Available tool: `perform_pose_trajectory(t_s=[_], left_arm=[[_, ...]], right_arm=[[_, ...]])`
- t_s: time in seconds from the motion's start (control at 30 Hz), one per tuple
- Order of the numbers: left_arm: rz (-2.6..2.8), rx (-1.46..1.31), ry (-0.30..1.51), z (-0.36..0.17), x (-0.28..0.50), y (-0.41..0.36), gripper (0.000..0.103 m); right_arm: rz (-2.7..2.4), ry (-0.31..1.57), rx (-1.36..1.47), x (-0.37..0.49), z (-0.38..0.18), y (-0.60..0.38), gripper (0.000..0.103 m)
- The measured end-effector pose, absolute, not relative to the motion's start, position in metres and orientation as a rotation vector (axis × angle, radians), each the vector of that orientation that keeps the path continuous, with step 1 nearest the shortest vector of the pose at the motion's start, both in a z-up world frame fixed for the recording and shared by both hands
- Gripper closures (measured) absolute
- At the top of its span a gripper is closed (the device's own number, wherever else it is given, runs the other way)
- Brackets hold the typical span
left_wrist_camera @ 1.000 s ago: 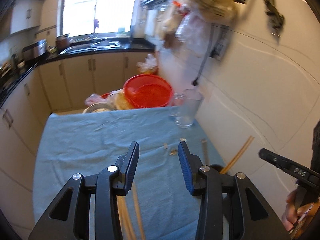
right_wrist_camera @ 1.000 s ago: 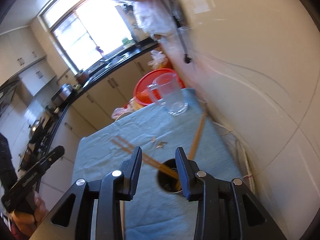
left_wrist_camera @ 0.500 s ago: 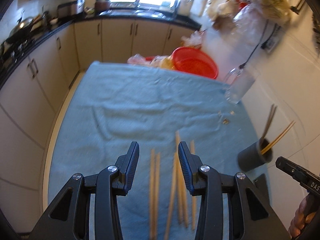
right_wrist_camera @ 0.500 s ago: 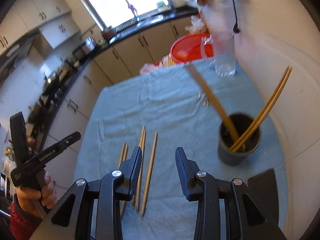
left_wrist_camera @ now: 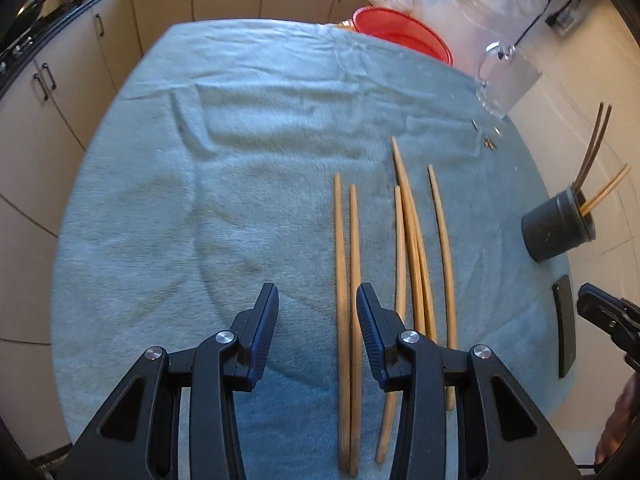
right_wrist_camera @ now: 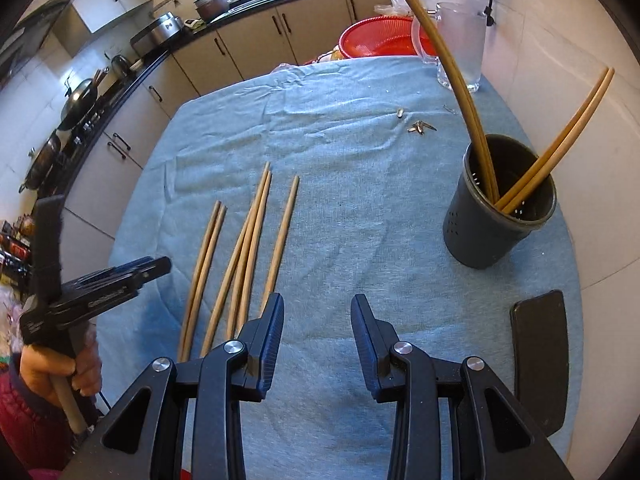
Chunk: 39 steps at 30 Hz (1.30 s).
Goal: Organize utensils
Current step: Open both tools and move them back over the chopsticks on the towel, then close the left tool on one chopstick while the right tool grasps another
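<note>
A: Six chopsticks (right_wrist_camera: pixel 248 248) lie loose on the counter (right_wrist_camera: pixel 360 208); four stand in the holder (right_wrist_camera: pixel 500 220).

B: Left gripper (left_wrist_camera: pixel 318 332) and right gripper (right_wrist_camera: pixel 316 336) hover narrowly parted, empty, so most sorting remains.

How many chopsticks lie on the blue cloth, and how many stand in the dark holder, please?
Chopsticks lying on the cloth: 6
Chopsticks standing in the holder: 4
Total: 10

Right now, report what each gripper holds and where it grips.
Nothing is held. The left gripper and right gripper both stand open above the cloth; the chopsticks lie loose.
</note>
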State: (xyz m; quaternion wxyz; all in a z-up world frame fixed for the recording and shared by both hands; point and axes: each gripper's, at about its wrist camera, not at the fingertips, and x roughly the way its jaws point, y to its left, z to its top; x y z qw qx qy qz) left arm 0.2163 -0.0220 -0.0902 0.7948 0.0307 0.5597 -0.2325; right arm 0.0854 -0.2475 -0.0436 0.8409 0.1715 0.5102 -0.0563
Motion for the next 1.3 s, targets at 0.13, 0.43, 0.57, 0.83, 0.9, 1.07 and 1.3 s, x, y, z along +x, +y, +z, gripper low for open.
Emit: perform_pose_trajectory(t_s=[0.13, 0.43, 0.57, 0.83, 0.9, 1.07, 1.3], left_arm=[[-0.521, 0.099, 1.225, -0.103, 0.222, -0.037, 0.065], [-0.488, 0.144, 1.229, -0.121, 0.239, -0.053, 0.079], [-0.489, 0.182, 1.213, -0.123, 0.244, -0.058, 0.080], [-0.434, 0.235, 1.190, -0.122, 0.239, -0.047, 0.094], [-0.417, 0.217, 1.198, -0.121, 0.238, -0.032, 0.094], [-0.374, 0.173, 1.212, -0.119, 0.237, 0.001, 0.095], [-0.369, 0.139, 1.233, -0.119, 0.239, 0.019, 0.095]], right_arm=[[-0.147, 1.081, 0.372, 0.080, -0.044, -0.257, 0.065], [-0.176, 1.077, 0.391, 0.072, -0.044, -0.271, 0.065], [-0.159, 1.087, 0.403, 0.078, -0.047, -0.269, 0.065], [-0.074, 1.120, 0.445, 0.122, -0.056, -0.258, 0.065], [-0.065, 1.133, 0.468, 0.135, -0.062, -0.257, 0.065], [-0.056, 1.193, 0.540, 0.181, -0.087, -0.255, 0.065], [-0.101, 1.269, 0.543, 0.228, -0.120, -0.252, 0.065]])
